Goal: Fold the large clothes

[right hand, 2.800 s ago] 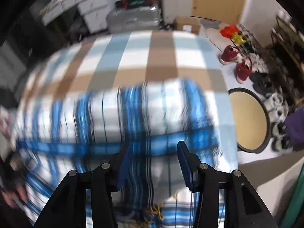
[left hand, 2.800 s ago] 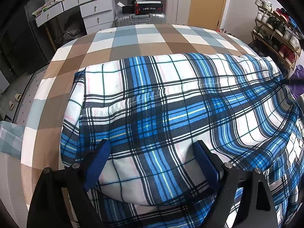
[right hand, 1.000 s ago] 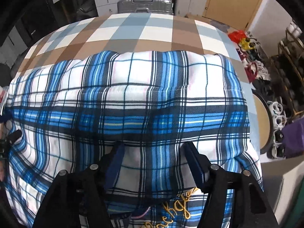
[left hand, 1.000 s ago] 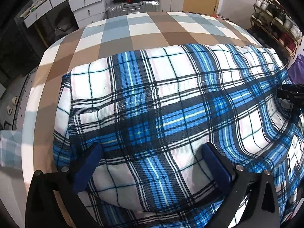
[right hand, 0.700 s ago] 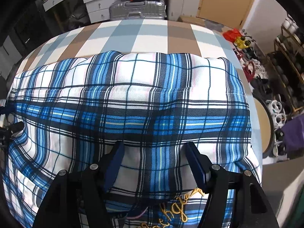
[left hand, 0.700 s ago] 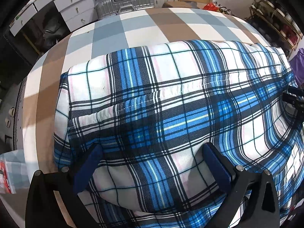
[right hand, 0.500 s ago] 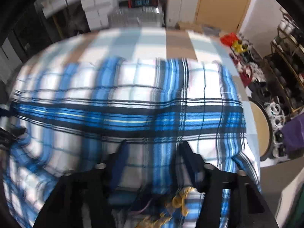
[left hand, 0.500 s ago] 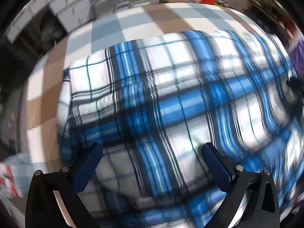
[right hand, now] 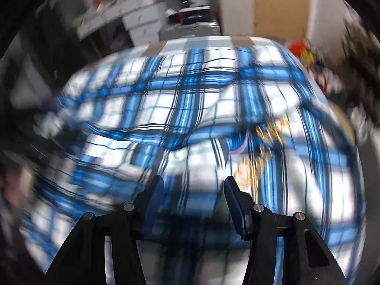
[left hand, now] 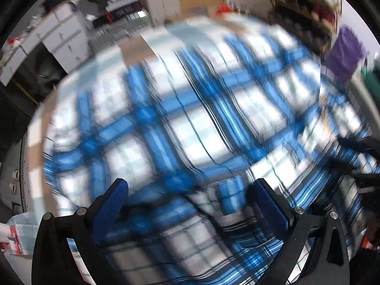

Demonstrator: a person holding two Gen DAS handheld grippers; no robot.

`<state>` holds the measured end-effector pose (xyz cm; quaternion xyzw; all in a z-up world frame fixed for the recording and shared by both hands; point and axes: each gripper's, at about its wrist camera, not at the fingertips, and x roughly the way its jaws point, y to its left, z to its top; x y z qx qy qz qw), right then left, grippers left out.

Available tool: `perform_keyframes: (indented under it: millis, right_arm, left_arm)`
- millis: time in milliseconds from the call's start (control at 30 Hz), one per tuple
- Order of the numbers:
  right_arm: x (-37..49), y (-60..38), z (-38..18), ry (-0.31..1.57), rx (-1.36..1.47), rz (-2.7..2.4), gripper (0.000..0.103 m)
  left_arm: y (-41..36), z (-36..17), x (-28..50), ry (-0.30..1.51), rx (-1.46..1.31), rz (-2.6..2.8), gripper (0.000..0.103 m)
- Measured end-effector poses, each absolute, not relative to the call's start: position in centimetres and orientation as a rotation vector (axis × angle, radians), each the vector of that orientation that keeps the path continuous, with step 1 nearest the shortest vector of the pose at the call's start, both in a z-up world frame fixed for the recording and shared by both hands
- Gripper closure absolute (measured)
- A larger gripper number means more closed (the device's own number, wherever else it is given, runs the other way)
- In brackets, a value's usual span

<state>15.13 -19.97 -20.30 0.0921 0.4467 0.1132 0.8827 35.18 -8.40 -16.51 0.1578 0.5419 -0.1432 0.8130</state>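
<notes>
A large blue-and-white plaid garment (left hand: 190, 123) covers most of the checked brown and pale blue table (left hand: 135, 47); both views are motion-blurred. My left gripper (left hand: 187, 197) stands wide with a thick fold of the plaid cloth filling the space between its pads. In the right wrist view my right gripper (right hand: 192, 190) is narrower and shut on a white fold of the same garment (right hand: 190, 109). Gold embroidered lettering (right hand: 258, 156) shows just beyond its right finger. The right gripper's dark frame (left hand: 356, 156) appears at the right edge of the left wrist view.
White drawers (left hand: 61, 35) and a silver suitcase (right hand: 190, 28) stand beyond the table's far edge (right hand: 175, 45). A shoe rack (left hand: 304, 19) and a purple object (left hand: 344, 49) are at the far right. A wooden door (right hand: 280, 4) is behind.
Both grippers have swept forward across the table with the cloth. The near edge now lies folded over the garment, the gold lettering has come up into view, and the right jaws have narrowed.
</notes>
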Motion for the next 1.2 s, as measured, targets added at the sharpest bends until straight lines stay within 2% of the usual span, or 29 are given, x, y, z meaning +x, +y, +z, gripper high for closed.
perform_keyframes:
  millis: [67,133,167,267,433,533,667,867,900,933,967,1000,1100,1133,1200]
  right_arm:
    - [11.4,-21.2,-18.9,0.890,0.308,0.260,0.049]
    - [7.8,-22.0,-17.4,0.842,0.386,0.295,0.049]
    - [5.8,-22.0,-16.7,0.802,0.413,0.311,0.046]
    - [1.3,-21.3,-15.0,0.686,0.447,0.339,0.027]
    - [-0.7,-18.1,-13.5,0.591,0.409,0.457,0.025]
    - [-1.4,-16.4,-12.7,0.569,0.367,0.512,0.021]
    - [-1.2,-15.5,-13.0,0.587,0.368,0.553,0.021]
    - [-0.6,-16.9,-13.6,0.570,0.362,0.521,0.021]
    - [-0.5,-17.2,-13.7,0.570,0.363,0.508,0.020]
    - [-0.3,-17.4,-13.8,0.571,0.361,0.486,0.020]
    - [-0.1,-17.6,-13.9,0.573,0.361,0.474,0.020]
    - [0.1,-17.8,-14.0,0.577,0.365,0.472,0.020]
    - [0.7,-18.3,-14.5,0.602,0.389,0.460,0.020]
    - [0.9,-18.5,-14.7,0.615,0.403,0.458,0.020]
    - [1.2,-19.1,-15.1,0.630,0.432,0.445,0.020]
  left_arm:
    - [-8.7,-18.7,34.7,1.207,0.364,-0.299,0.000]
    - [-8.0,-17.6,34.0,1.168,0.362,-0.269,0.008]
    - [-7.6,-16.5,33.2,1.137,0.377,-0.257,0.009]
    - [-4.4,-12.0,29.5,1.061,0.303,-0.256,0.009]
    - [2.0,-9.2,22.9,1.044,0.214,-0.137,0.009]
    - [5.3,-10.4,20.0,1.108,0.117,-0.079,0.009]
    - [7.2,-14.2,17.9,1.228,-0.022,-0.036,0.009]
    - [7.2,-17.3,15.5,1.253,-0.105,-0.078,0.010]
    - [6.9,-17.5,15.4,1.242,-0.101,-0.072,0.016]
    - [6.5,-17.5,15.3,1.237,-0.090,-0.071,0.034]
    - [6.3,-17.7,15.3,1.239,-0.074,-0.072,0.045]
    - [5.8,-18.0,15.5,1.248,-0.061,-0.072,0.066]
    - [5.3,-18.3,15.9,1.234,-0.099,-0.102,0.095]
    - [5.4,-18.4,16.1,1.239,-0.132,-0.115,0.100]
    - [5.9,-18.7,16.1,1.239,-0.191,-0.125,0.101]
